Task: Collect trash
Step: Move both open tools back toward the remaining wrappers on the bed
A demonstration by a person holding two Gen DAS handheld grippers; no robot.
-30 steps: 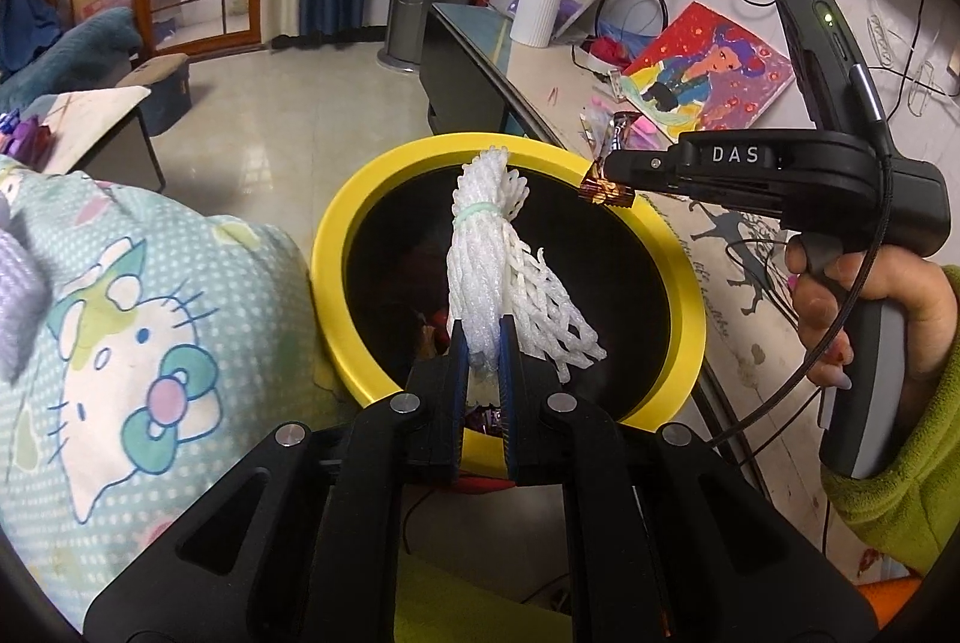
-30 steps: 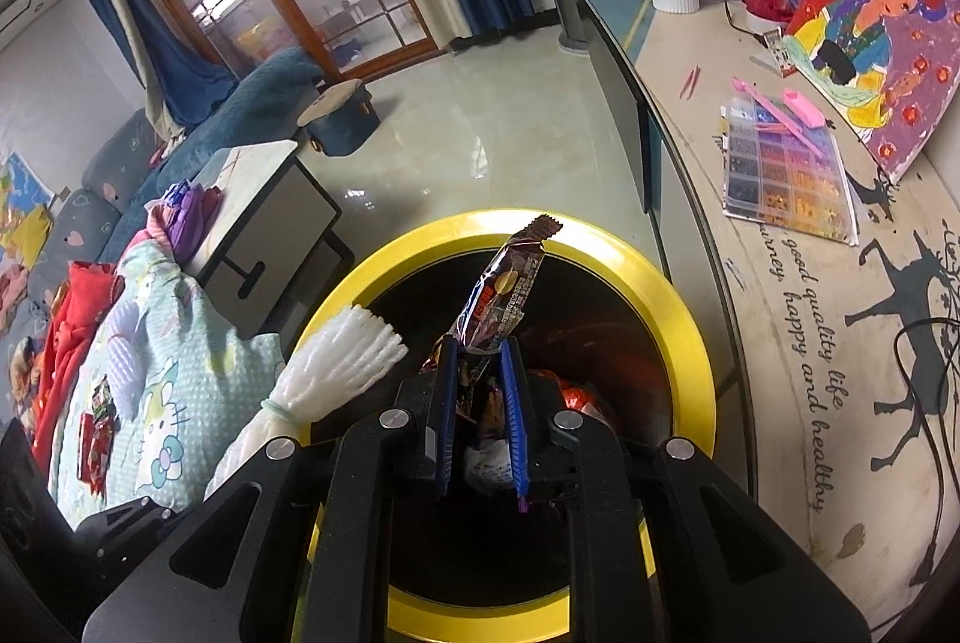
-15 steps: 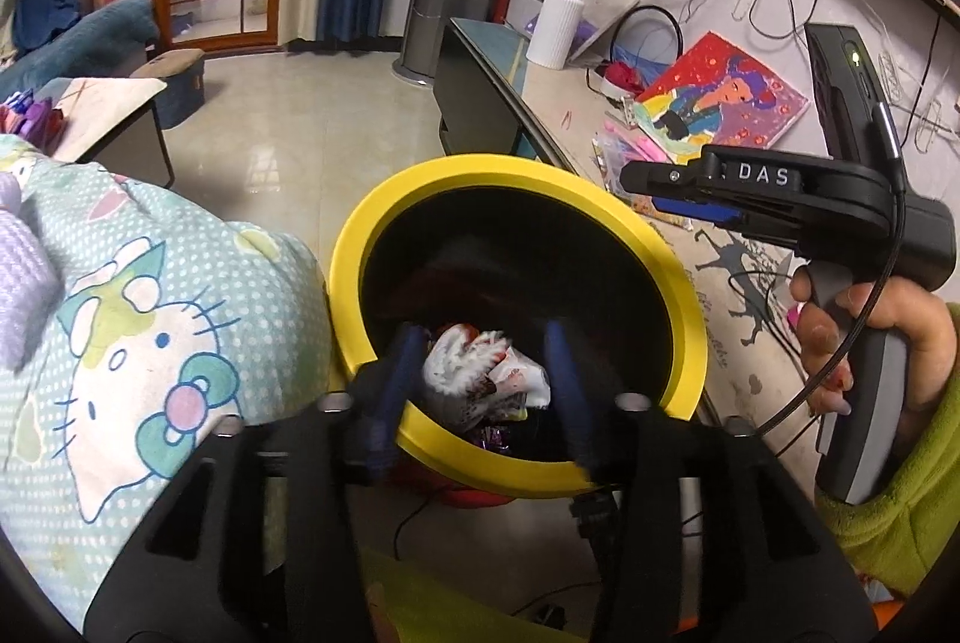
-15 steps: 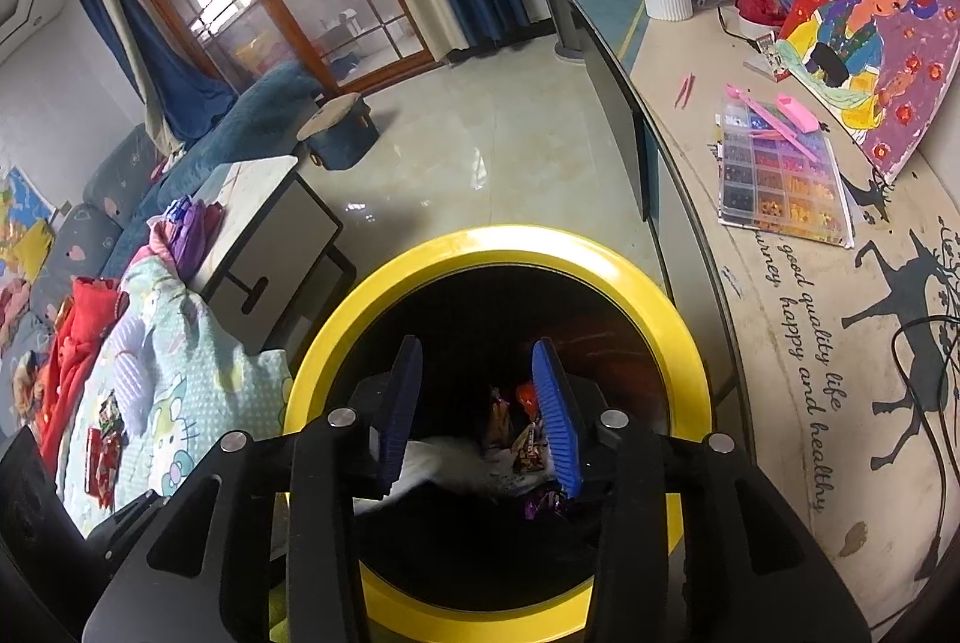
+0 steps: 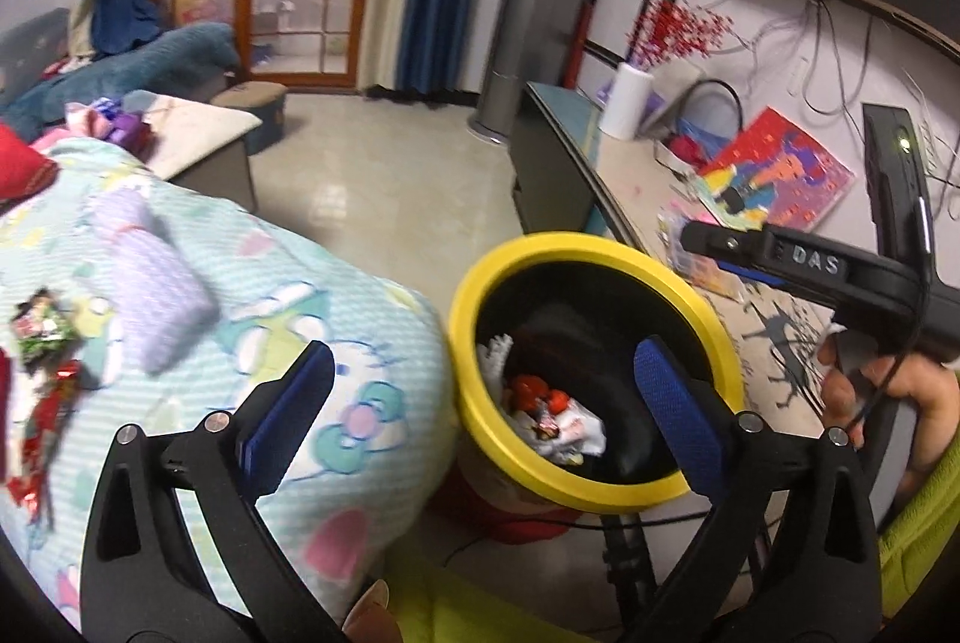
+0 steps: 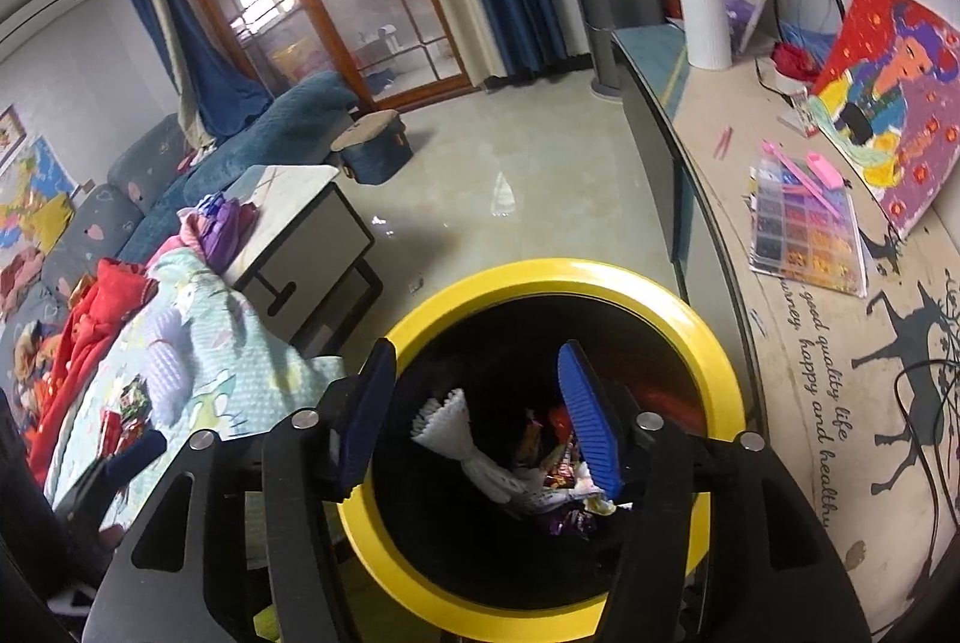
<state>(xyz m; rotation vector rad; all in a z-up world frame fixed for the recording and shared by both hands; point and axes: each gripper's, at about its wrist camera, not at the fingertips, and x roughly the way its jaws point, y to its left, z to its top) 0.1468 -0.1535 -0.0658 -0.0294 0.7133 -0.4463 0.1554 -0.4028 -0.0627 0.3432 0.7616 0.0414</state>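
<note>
Left view: left gripper (image 5: 480, 391) jaws opening, empty — straddling the bin (image 5: 591, 247) rim; blanket (image 5: 336, 295) beside bin, wrappers (image 5: 45, 331) on it.
Right view: right gripper (image 6: 477, 415) jaws opening, empty — above bin (image 6: 564, 271); foam net (image 6: 462, 439) and trash (image 6: 558, 469) inside.

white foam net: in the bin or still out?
In. The white foam net lies inside the yellow-rimmed bin among wrappers; it also shows there in the left wrist view, and neither gripper has anything between its pads.

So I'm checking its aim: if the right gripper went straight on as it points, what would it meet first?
Probably the trash pile inside the yellow-rimmed bin; the opening right gripper is empty, and depth is unclear.
</note>
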